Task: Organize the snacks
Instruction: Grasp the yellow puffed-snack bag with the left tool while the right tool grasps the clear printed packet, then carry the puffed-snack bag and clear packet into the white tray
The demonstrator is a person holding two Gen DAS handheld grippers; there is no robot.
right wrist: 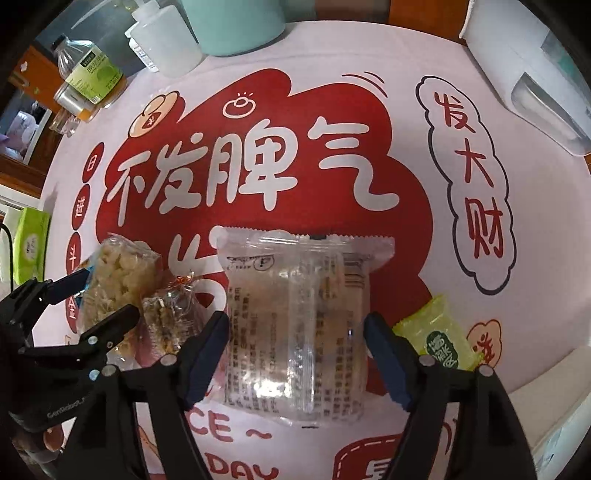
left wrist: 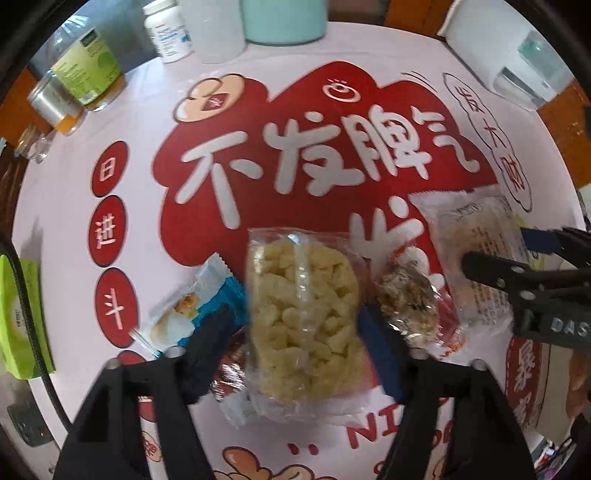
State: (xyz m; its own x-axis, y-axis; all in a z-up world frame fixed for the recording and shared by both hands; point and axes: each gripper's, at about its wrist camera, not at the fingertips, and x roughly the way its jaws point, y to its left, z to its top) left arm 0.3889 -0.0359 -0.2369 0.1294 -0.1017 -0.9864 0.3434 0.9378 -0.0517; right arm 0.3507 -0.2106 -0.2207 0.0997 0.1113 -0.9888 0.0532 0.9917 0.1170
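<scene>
A clear packet of yellow puffed snack [left wrist: 304, 317] lies between the fingers of my left gripper [left wrist: 295, 332], whose jaws stand close against its sides. A blue-and-white packet [left wrist: 192, 310] and a foil one [left wrist: 231, 373] lie left of it, a nut bar packet [left wrist: 406, 302] right of it. My right gripper [right wrist: 295, 350] straddles a clear packet with printed text [right wrist: 295, 325], pads at both sides. A green packet [right wrist: 439, 332] lies to its right. Each gripper shows in the other view: the right [left wrist: 524, 258], the left [right wrist: 96, 299].
Snacks lie on a white-and-red printed mat [left wrist: 332, 147]. At the back stand a teal container [left wrist: 284, 18], a white bottle [left wrist: 168, 29], a green-labelled bottle [left wrist: 88, 70] and a white appliance [left wrist: 517, 55]. A green tissue pack [left wrist: 22, 317] sits at the left edge.
</scene>
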